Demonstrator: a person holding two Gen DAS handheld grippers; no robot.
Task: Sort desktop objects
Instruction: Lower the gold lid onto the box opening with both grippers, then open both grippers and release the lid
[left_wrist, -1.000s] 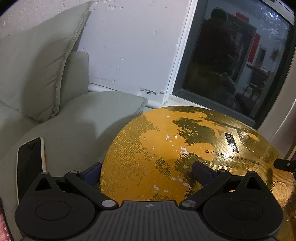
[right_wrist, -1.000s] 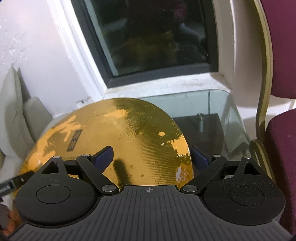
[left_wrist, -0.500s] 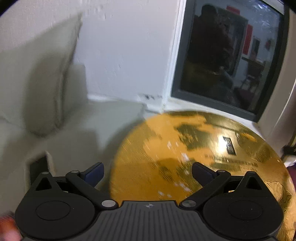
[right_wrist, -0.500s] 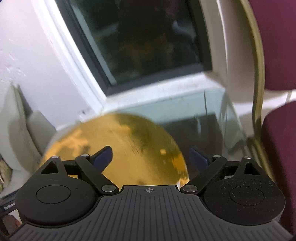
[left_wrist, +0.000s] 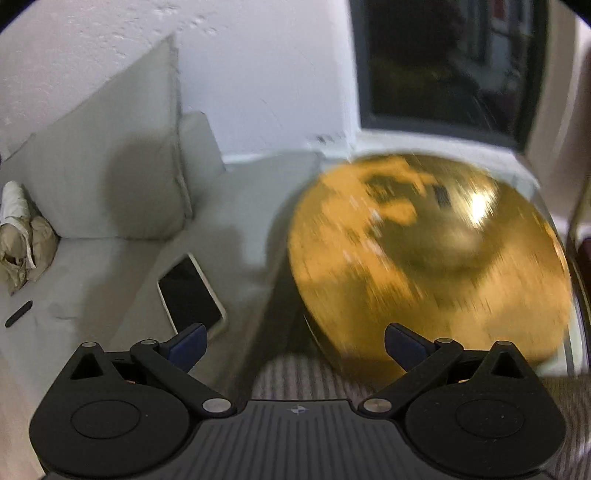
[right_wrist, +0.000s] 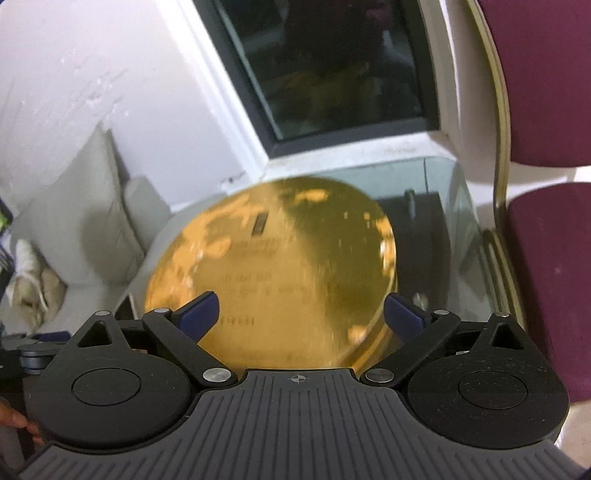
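Observation:
A large round gold board (left_wrist: 428, 258) with worn patches lies on a glass table, blurred in the left wrist view. In the right wrist view the same gold board (right_wrist: 273, 280) fills the middle. My left gripper (left_wrist: 291, 341) is open and empty, held back over the gap between sofa and table. My right gripper (right_wrist: 299, 312) is also open and empty, raised above the board's near edge. A phone (left_wrist: 190, 291) with a dark screen lies on the sofa seat, just beyond my left gripper's left finger.
A pale grey sofa (left_wrist: 92, 192) with cushions stands at the left, with crumpled paper (left_wrist: 22, 236) on its seat. A maroon chair (right_wrist: 546, 258) stands at the right of the glass table (right_wrist: 443, 199). A dark window (right_wrist: 332, 62) lies behind.
Both grippers have pulled back and risen from the gold board, which now looks smaller. The left view has swung left, showing more sofa and the whole phone.

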